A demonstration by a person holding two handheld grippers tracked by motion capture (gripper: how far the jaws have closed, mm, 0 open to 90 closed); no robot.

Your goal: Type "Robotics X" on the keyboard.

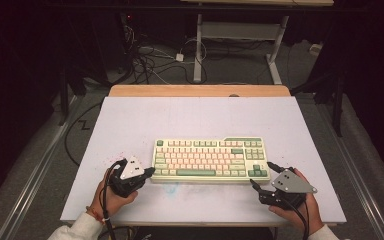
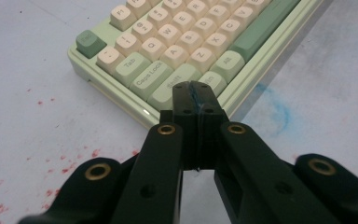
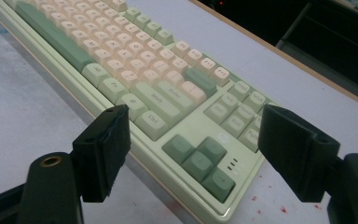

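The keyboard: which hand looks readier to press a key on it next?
Probably the left gripper: its jaws are shut into one tip over the keyboard's near-left keys. The right gripper hangs open by the arrow keys.

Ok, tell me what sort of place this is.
Probably a lab or recording workspace: a white work table holding a keyboard, loose cables on the floor behind it, and another desk frame in a dark room.
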